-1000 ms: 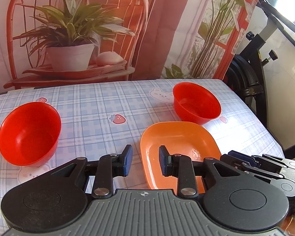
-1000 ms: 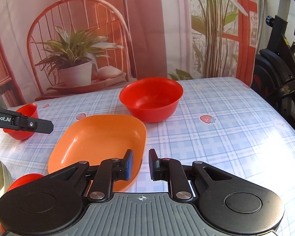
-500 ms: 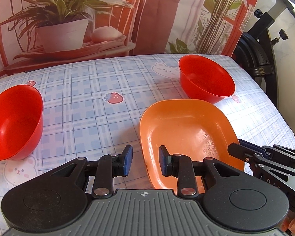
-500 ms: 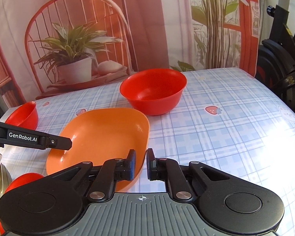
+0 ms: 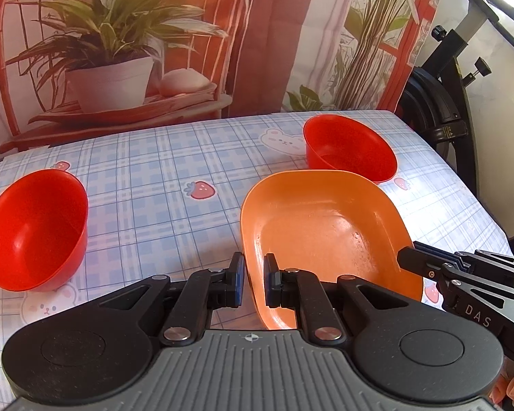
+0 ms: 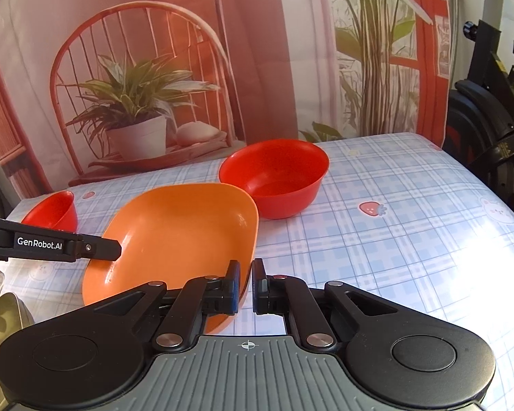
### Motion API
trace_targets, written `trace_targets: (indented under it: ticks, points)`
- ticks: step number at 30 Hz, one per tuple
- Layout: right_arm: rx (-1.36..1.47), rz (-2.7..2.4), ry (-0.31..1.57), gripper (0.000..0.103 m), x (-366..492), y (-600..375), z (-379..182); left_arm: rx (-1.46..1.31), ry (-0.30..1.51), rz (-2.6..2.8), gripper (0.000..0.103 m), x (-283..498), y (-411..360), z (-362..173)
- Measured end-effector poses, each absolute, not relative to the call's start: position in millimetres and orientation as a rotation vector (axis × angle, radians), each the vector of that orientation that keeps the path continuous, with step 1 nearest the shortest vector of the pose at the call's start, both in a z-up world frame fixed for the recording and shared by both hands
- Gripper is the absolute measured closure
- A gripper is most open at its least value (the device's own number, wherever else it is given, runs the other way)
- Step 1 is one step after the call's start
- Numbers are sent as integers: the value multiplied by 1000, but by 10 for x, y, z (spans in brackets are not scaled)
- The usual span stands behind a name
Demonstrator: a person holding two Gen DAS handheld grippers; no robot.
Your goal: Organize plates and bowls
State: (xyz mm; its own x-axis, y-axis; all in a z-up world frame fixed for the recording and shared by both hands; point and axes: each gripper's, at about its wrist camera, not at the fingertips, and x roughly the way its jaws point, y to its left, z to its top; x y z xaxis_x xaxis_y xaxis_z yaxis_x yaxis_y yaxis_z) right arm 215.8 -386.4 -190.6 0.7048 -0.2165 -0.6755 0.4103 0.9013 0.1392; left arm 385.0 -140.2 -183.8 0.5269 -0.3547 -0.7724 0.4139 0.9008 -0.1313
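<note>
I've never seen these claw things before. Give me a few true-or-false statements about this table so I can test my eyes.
1. Two red bowls are in view. True: the near red bowl and the far red bowl.
2. The orange plate is stacked inside a red bowl. False: it is beside the far red bowl, not in it.
3. Each claw has a side rim of the orange plate between its fingers. True: the left claw on one side, the right claw on the other.
4. The bowls hold food. False: both look empty.
5. The tablecloth is plain white. False: it has blue checks with strawberries and bears.
</note>
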Motion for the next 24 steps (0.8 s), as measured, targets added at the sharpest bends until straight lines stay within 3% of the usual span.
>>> trace_targets:
  ticks: [24]
  points:
    - [250,-235,615,95,2157,-3255,-1303,19,746,-413,90,3481,-757,-1133]
